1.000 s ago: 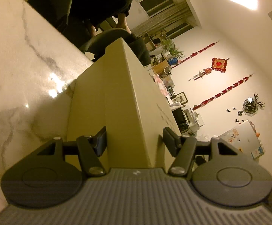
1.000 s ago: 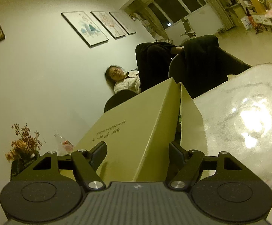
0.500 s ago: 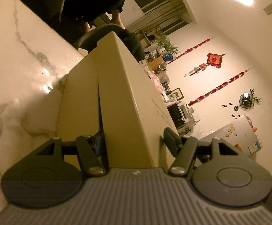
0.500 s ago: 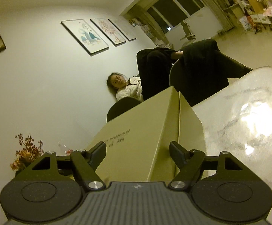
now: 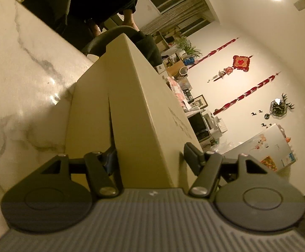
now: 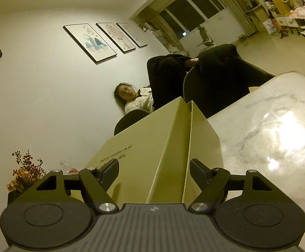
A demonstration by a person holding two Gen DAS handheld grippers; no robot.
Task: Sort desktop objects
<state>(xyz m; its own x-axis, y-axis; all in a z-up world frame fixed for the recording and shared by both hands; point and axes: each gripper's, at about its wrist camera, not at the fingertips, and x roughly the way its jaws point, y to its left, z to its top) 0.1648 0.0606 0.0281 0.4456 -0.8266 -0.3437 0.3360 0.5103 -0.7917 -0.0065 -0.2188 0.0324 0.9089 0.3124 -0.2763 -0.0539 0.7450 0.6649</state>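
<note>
A tan cardboard box stands on the marble table, and its lid (image 5: pixel 140 113) is lifted a little off the base (image 5: pixel 89 113). A narrow dark gap shows between the two. My left gripper (image 5: pixel 150 157) is shut on the lid's side wall. Its left fingertip (image 5: pixel 110 159) is wedged into the gap and the other finger lies on the printed top face. From the other end, my right gripper (image 6: pixel 154 170) straddles the lid (image 6: pixel 135 153) and stands open. Its left finger is over the top face and its right finger is beside the base (image 6: pixel 205 138), with space on both sides.
The marble table (image 6: pixel 278 126) runs on beyond the box. A dark chair (image 6: pixel 215 84) stands at its far edge, and a person (image 6: pixel 137 100) sits behind it by the wall. Dried flowers (image 6: pixel 26 172) stand at the near left in the right wrist view.
In the left wrist view a gap between lid and base has appeared and widened, with the left fingertip now inside it. The right gripper has stayed where it was.
</note>
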